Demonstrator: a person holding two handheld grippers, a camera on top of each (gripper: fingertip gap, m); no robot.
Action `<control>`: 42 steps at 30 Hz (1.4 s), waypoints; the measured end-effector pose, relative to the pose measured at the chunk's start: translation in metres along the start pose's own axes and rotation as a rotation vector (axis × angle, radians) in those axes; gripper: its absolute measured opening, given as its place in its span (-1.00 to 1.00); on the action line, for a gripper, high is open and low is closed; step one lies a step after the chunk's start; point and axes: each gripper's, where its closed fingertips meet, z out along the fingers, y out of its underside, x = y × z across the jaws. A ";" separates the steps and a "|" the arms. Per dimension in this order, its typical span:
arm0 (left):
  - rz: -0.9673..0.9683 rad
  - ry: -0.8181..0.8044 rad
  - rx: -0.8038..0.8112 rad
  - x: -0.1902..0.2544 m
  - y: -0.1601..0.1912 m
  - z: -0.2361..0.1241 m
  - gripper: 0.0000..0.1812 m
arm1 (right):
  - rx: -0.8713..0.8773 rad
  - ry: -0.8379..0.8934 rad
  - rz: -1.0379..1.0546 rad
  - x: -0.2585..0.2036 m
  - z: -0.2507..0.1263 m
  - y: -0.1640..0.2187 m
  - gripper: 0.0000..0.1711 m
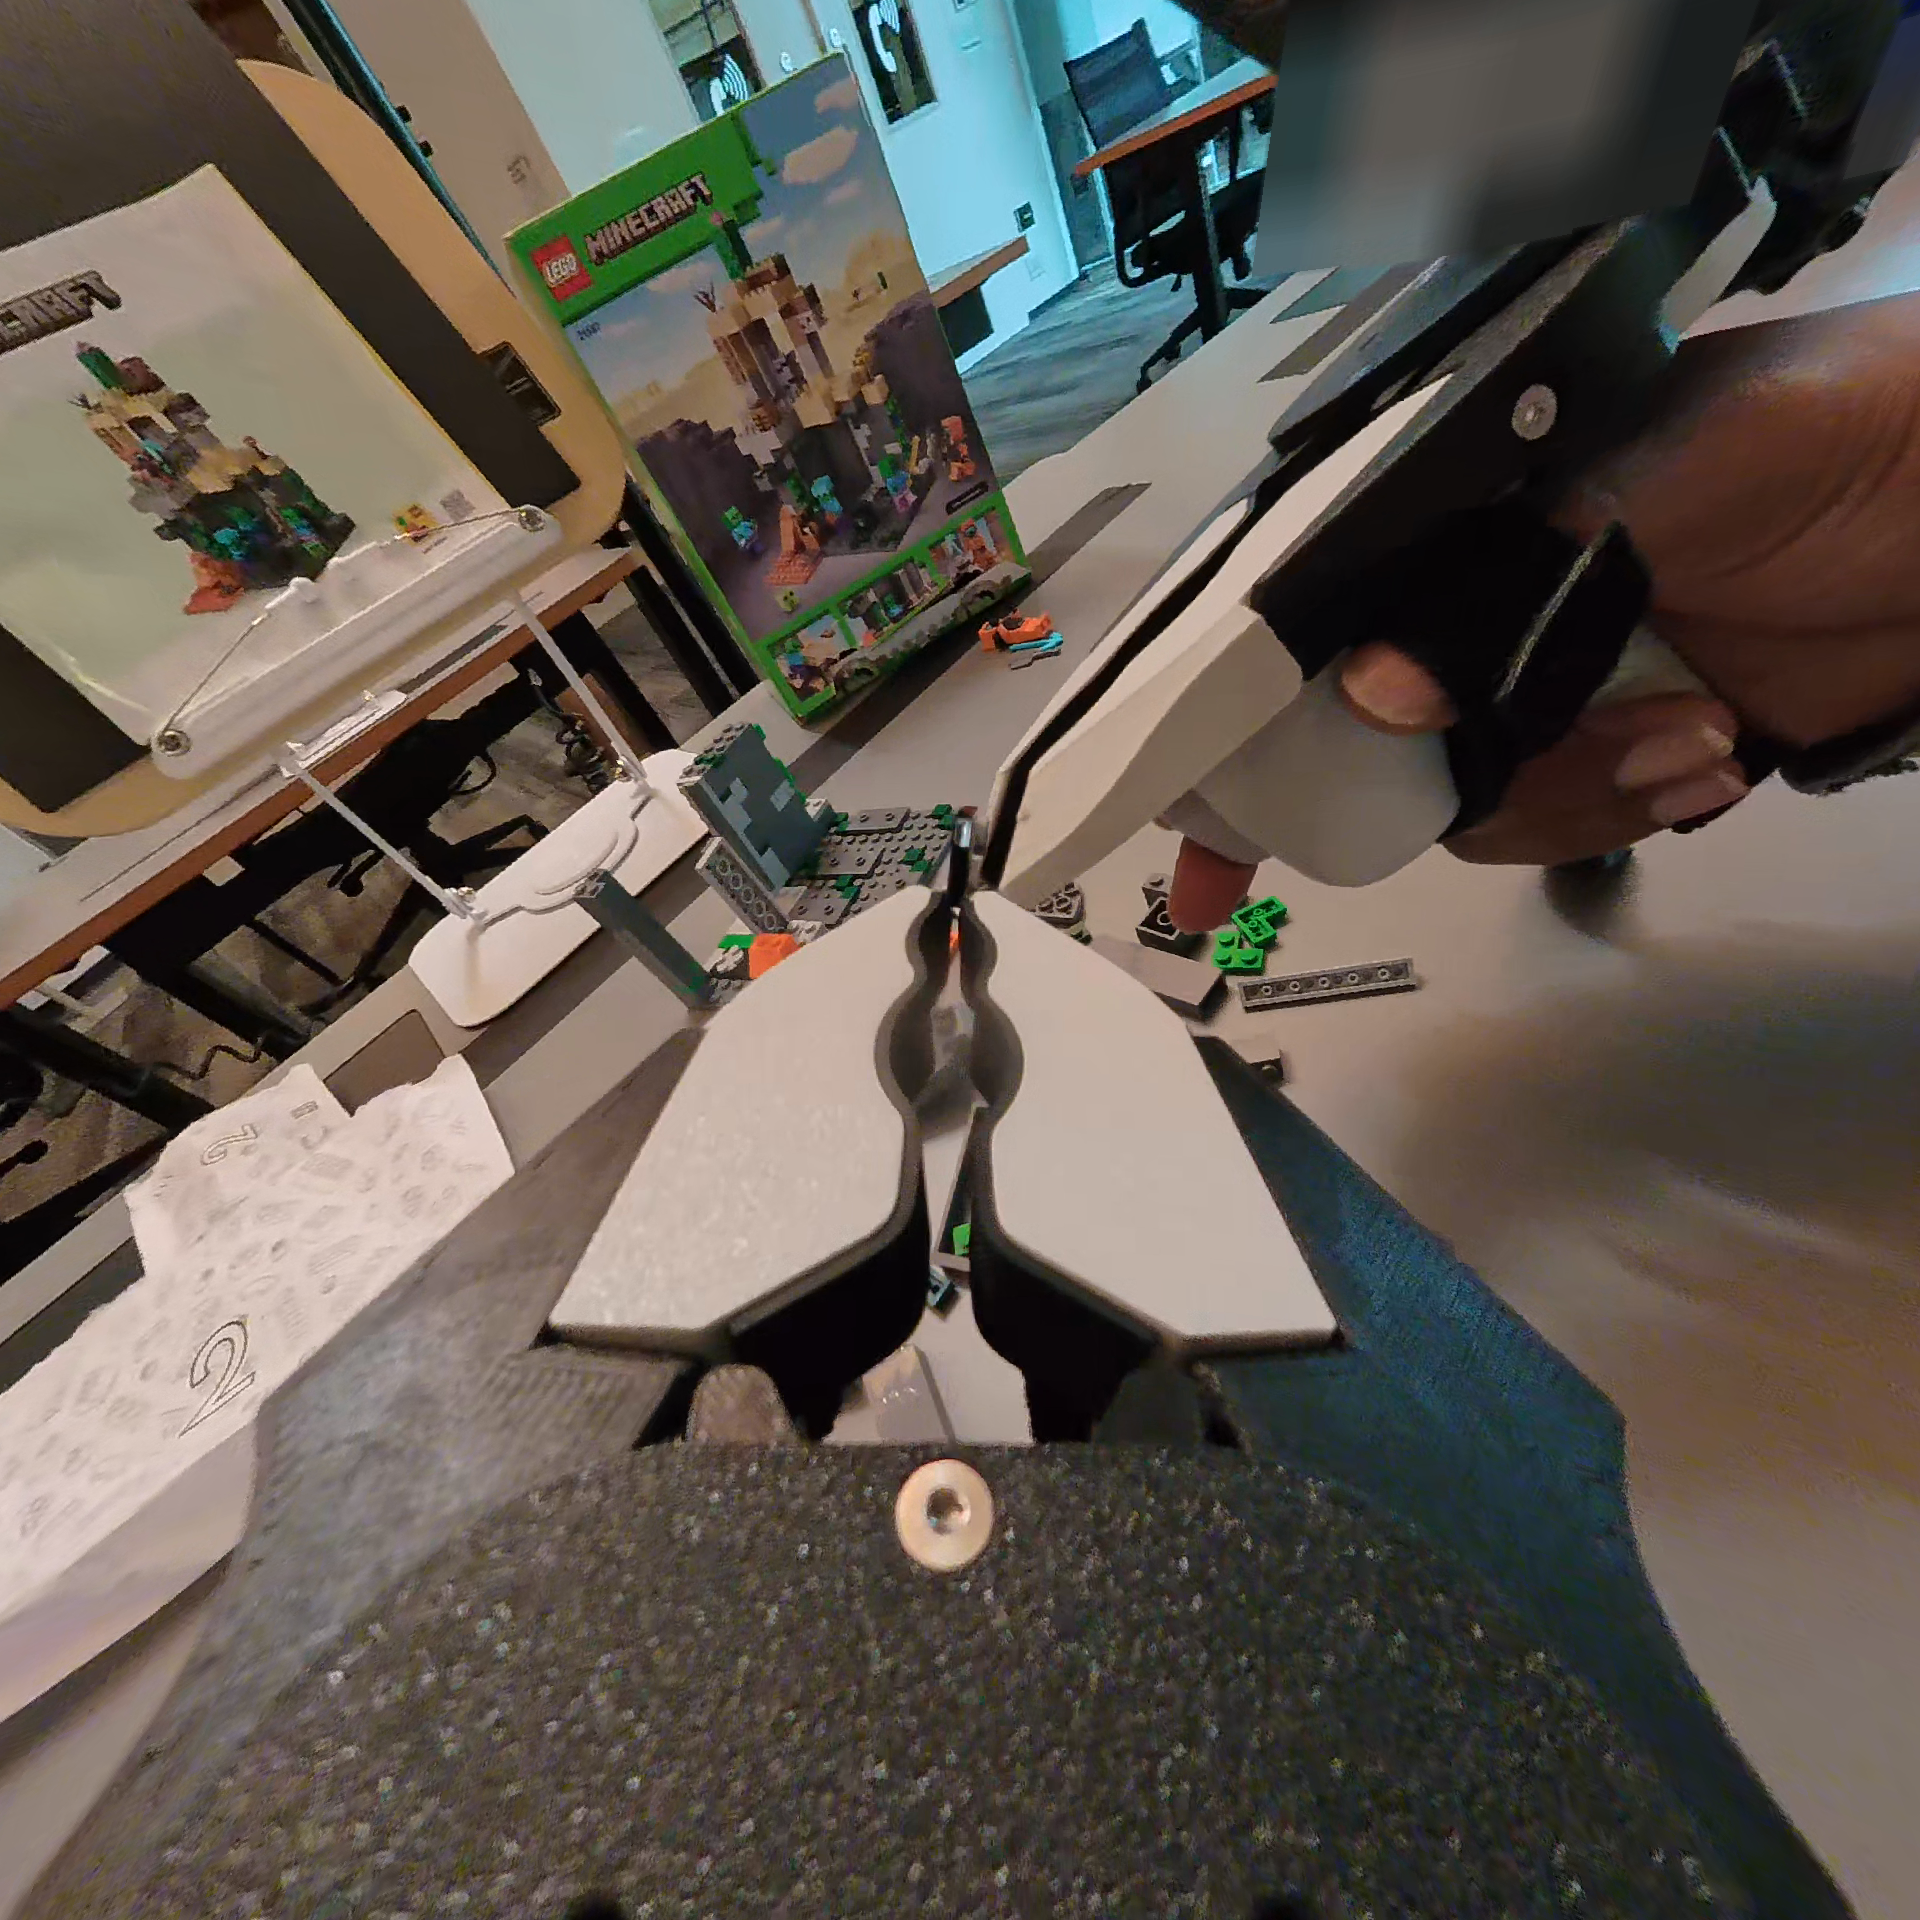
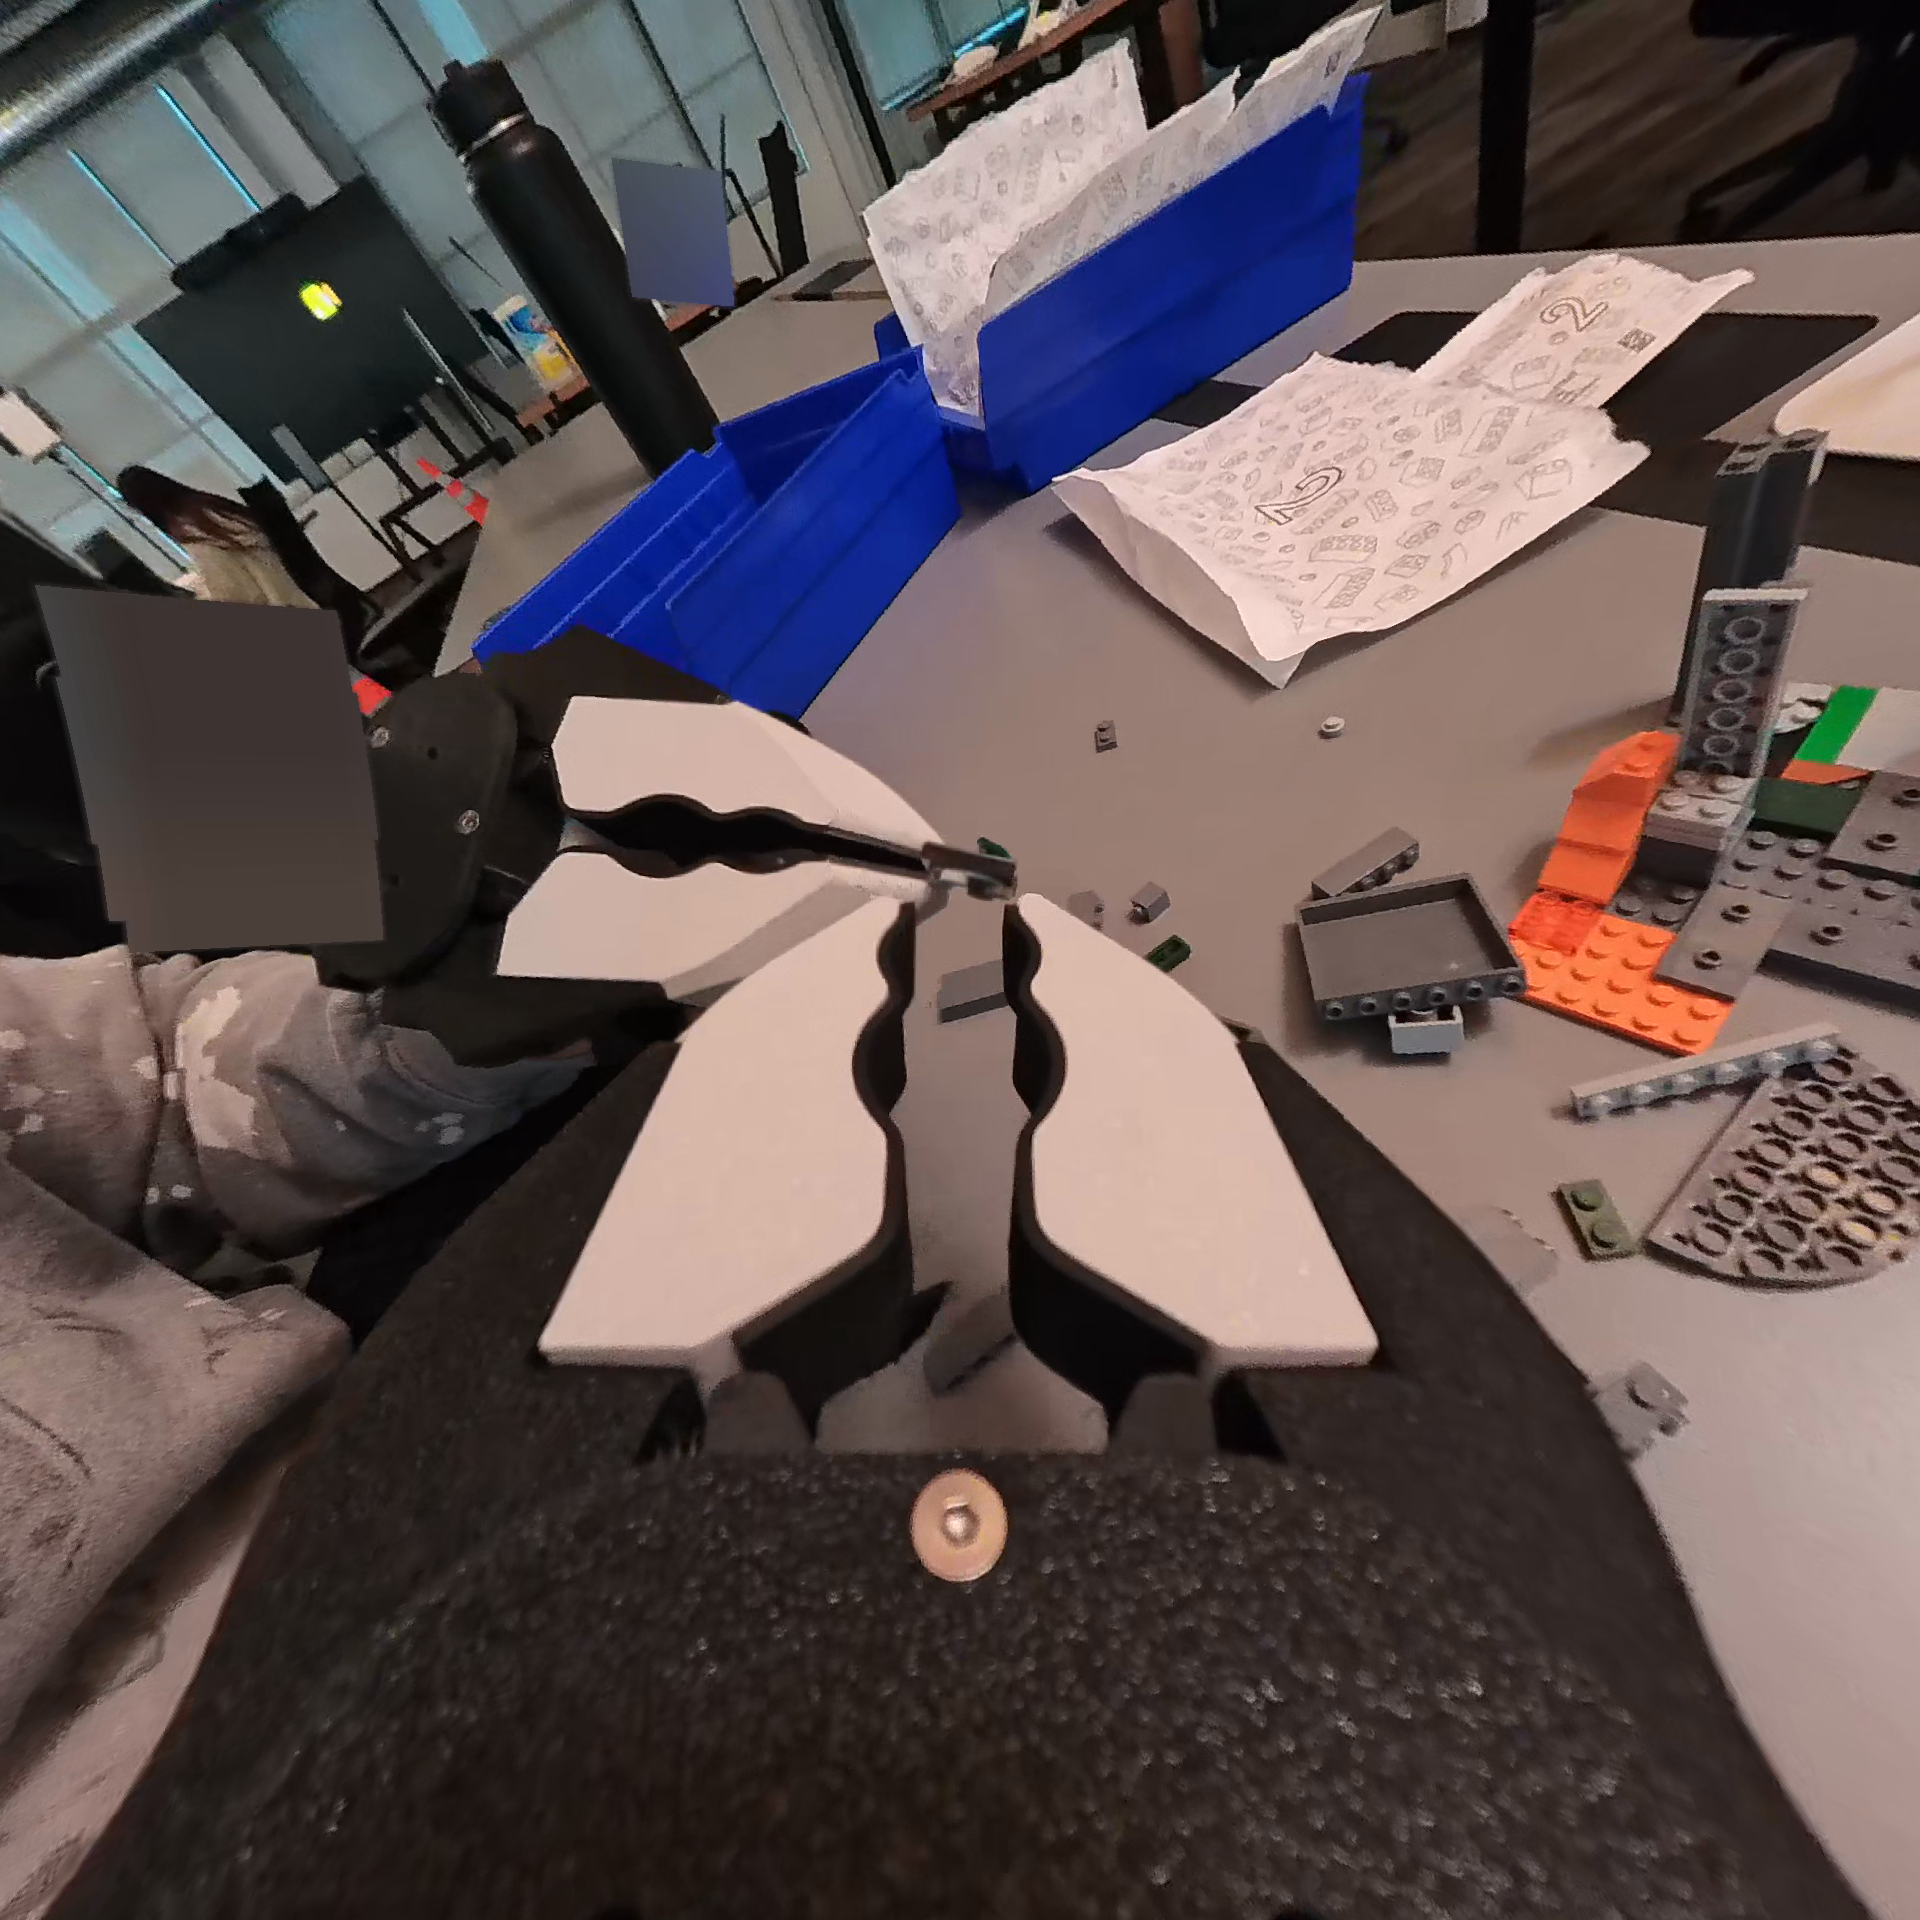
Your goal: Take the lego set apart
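My left gripper (image 1: 951, 906) is shut on a small thin dark lego piece (image 1: 958, 847) and holds it above the grey table. From the right wrist view this gripper (image 2: 925, 862) reaches in from the left, and the piece (image 2: 971, 864) has a green bit at its end. My right gripper (image 2: 958, 912) is open, its tips just under and on either side of that piece. It comes in from the upper right in the left wrist view (image 1: 995, 831). The partly dismantled lego build (image 1: 800, 842) of grey, orange and green plates stands beyond (image 2: 1766, 883).
Loose pieces lie around: a grey square frame (image 2: 1403, 945), a dark rounded plate (image 2: 1808, 1184), a long grey plate (image 1: 1325, 982), green bits (image 1: 1252, 930). Paper bags (image 2: 1351, 499), blue bins (image 2: 831, 520), a black bottle (image 2: 551, 260), the set's box (image 1: 790, 436) and a booklet stand (image 1: 208, 436) ring the area. Left and right tips are no more than a few centimetres apart. About 15 centimetres separates my right fingertips from the dark rounded plate (image 2: 1808, 1184).
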 end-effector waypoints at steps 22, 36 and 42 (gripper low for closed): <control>0.038 0.013 0.019 0.008 -0.007 0.000 -0.98 | 0.047 -0.106 0.047 -0.001 -0.007 -0.006 -0.80; -0.056 0.128 0.082 0.015 -0.015 -0.006 -0.98 | 0.063 -0.246 0.057 -0.011 -0.013 -0.007 -0.81; -0.258 0.284 0.099 0.022 -0.017 -0.009 -0.98 | 0.032 -0.295 -0.013 -0.014 -0.018 -0.002 -0.82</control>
